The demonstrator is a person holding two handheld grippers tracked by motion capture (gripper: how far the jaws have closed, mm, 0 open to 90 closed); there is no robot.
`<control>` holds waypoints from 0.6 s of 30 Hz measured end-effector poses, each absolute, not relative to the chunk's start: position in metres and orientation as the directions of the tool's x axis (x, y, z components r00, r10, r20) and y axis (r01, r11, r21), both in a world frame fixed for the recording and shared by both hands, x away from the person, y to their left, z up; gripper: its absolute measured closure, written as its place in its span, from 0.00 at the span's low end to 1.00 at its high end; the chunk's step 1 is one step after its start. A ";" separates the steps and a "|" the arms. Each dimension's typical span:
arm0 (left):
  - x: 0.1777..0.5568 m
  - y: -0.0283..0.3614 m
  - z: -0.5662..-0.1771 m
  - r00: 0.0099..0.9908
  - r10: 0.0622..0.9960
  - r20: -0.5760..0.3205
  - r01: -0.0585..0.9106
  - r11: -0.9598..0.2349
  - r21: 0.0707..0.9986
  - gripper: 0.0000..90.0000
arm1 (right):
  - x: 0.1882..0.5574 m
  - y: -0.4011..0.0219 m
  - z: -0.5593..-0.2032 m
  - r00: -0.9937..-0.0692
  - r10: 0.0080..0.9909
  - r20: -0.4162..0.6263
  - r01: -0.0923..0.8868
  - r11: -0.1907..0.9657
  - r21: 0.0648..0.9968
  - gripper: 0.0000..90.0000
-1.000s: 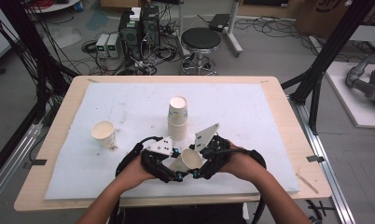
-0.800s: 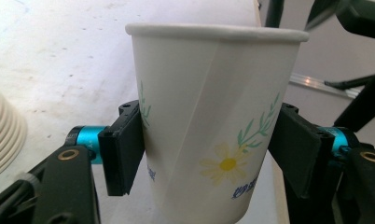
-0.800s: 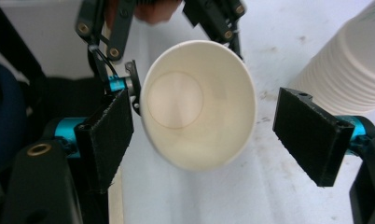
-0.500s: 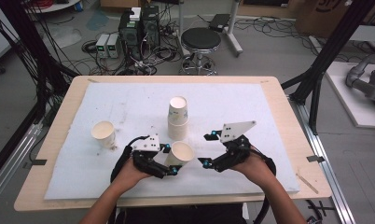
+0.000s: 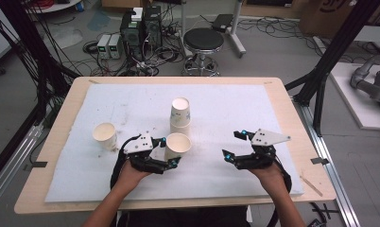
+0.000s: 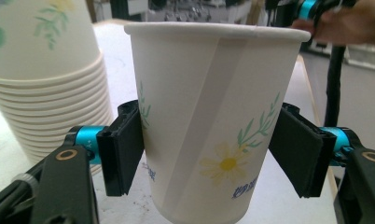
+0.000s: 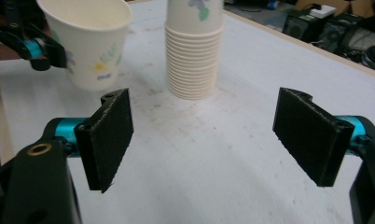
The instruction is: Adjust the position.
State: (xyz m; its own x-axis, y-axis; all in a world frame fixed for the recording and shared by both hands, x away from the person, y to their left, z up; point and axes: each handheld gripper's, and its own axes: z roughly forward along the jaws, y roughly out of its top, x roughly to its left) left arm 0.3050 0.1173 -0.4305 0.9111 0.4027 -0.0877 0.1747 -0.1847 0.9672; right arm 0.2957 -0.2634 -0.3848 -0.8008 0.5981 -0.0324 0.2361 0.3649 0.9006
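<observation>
**Cup between the left jaws, beside the stack**

White padding covers the table (image 5: 60, 198). One stack of cups (image 5: 180, 113) stands mid-table; one loose cup (image 5: 104, 135) stands well left of it. Just in front of the stack, a third cup (image 6: 209, 116) stands upright between the left gripper's (image 5: 165, 151) jaws, which have just been opening; one pad touches, the other stands clear. Right of the stack, the right gripper (image 5: 231, 144) is spread and empty.

cup (image 6: 209, 121): matt printed paper, seam seen | stack of cups (image 7: 194, 56): same paper, ribbed rims | worktop (image 5: 60, 189): pale wood edge, covered by rough white cloth | left hand-held gripper (image 6: 209, 154): matt black pads, glossy blue metal
</observation>
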 end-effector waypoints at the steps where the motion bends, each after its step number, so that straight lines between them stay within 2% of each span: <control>1: 0.304 0.119 -0.431 0.906 0.414 -0.088 0.173 -0.171 0.970 0.33 | 0.295 -0.267 -0.387 -0.793 0.609 -0.028 0.242 0.357 0.902 0.23; 7: 0.302 0.127 -0.429 0.892 0.444 -0.088 0.160 -0.126 0.979 0.33 | 0.284 -0.283 -0.403 -0.735 0.678 -0.032 0.258 0.323 0.911 0.23; 18: 0.300 0.129 -0.428 0.875 0.478 -0.077 0.130 -0.079 0.988 0.33 | 0.285 -0.294 -0.409 -0.698 0.716 -0.026 0.284 0.310 0.908 0.23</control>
